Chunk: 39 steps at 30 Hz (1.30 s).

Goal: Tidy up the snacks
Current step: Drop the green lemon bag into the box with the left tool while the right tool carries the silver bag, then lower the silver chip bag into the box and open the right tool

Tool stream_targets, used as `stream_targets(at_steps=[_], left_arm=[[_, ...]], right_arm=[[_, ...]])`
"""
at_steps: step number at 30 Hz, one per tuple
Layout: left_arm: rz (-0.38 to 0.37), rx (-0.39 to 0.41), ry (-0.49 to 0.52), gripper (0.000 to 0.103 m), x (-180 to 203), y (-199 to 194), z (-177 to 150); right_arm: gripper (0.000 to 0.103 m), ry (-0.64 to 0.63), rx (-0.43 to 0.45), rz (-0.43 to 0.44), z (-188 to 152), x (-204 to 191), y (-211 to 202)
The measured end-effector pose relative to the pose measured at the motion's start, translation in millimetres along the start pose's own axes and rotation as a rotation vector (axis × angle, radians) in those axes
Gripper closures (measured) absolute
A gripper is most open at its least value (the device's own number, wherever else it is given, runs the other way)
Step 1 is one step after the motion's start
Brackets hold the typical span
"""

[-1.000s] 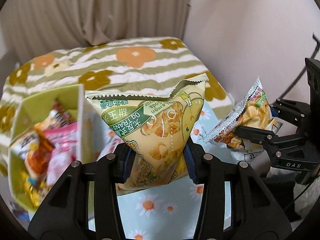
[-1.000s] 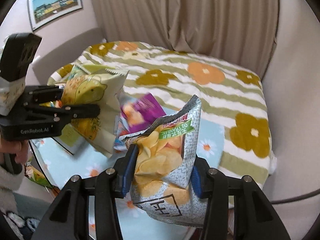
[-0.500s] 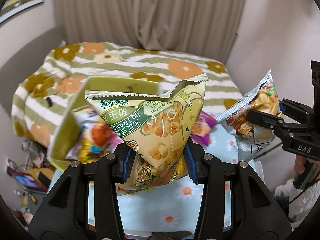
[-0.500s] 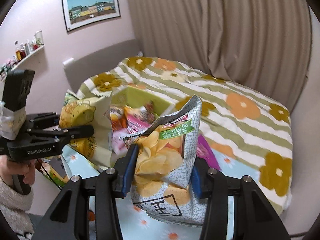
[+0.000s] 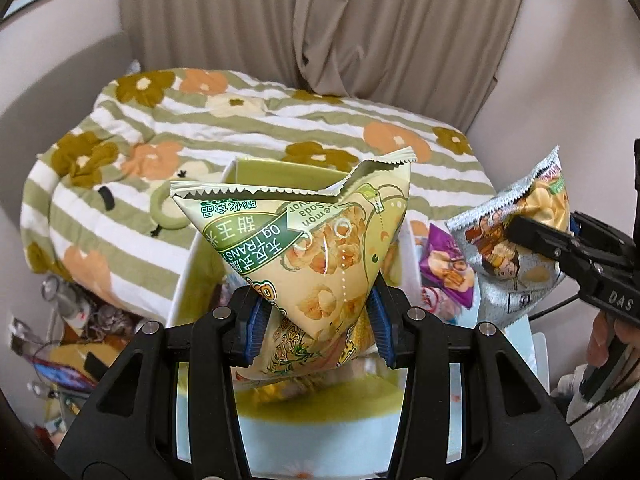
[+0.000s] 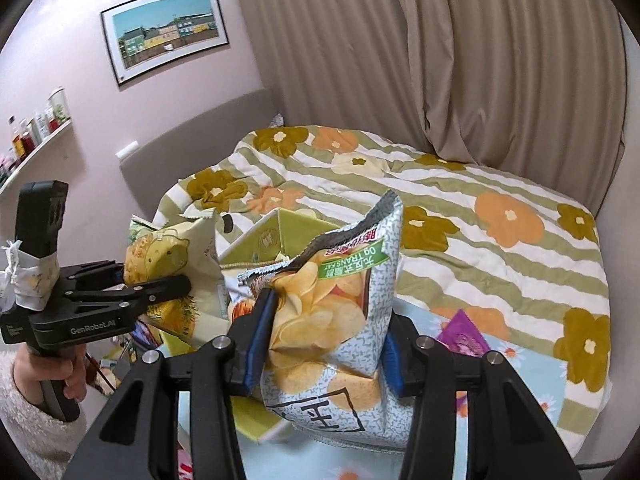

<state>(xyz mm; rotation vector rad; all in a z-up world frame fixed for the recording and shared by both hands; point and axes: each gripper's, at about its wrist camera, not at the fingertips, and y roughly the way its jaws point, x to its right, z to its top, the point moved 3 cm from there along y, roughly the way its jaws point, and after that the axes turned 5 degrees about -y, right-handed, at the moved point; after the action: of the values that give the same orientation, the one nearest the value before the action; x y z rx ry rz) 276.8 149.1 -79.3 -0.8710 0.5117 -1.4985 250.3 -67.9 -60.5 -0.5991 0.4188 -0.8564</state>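
Observation:
My left gripper is shut on a yellow-green lemon-soda snack bag and holds it in the air over the near side of a green open box. It also shows in the right wrist view. My right gripper is shut on a grey potato chip bag, held up to the right of the box. The chip bag shows at the right of the left wrist view. The box's contents are mostly hidden behind the bags.
A purple snack bag lies on the light blue daisy tablecloth right of the box. Behind is a bed with a striped flower quilt. Clutter lies on the floor at the left. Curtains hang at the back.
Both grippers have swung left with their bags still held. The green box has moved from the left of the left wrist view to directly behind and under the lemon-soda bag.

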Motion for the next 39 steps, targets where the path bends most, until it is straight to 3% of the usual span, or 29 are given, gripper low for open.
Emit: stream_targets(at_steps=[11,13,14,15,22,30,36,38,39], left_arm=[[-0.069,-0.113,0.002,0.06,-38,89,51],[-0.06,-0.13,-0.002,0.044,-45,99,54],[-0.056,-0.132,-0.005,0.021,-48,101,55],[-0.054,-0.124,-0.008,0.006,-51,102,55],[-0.044,-0.102,0.014,0.005,-60,87,41],[-0.052,-0.104,0.034,0.005,-66,66,19],[-0.031,-0.093,0.049,0.005,-75,54,9],[-0.022,-0.099,0.046,0.005,-80,53,4],[-0.02,-0.102,0.043,0.005,-83,52,1]], right_arm=[[0.059,0.09,-0.069,-0.058,16,-10,63],[0.059,0.104,-0.078,-0.065,18,-11,71],[0.059,0.111,-0.082,-0.072,19,-11,74],[0.059,0.115,-0.085,-0.076,20,-11,76],[0.059,0.147,-0.093,-0.107,22,-12,81],[0.059,0.149,-0.078,-0.092,37,-33,84],[0.059,0.192,-0.1,-0.07,45,-46,109],[0.057,0.214,-0.128,-0.065,42,-45,121],[0.051,0.226,-0.133,-0.057,39,-44,124]])
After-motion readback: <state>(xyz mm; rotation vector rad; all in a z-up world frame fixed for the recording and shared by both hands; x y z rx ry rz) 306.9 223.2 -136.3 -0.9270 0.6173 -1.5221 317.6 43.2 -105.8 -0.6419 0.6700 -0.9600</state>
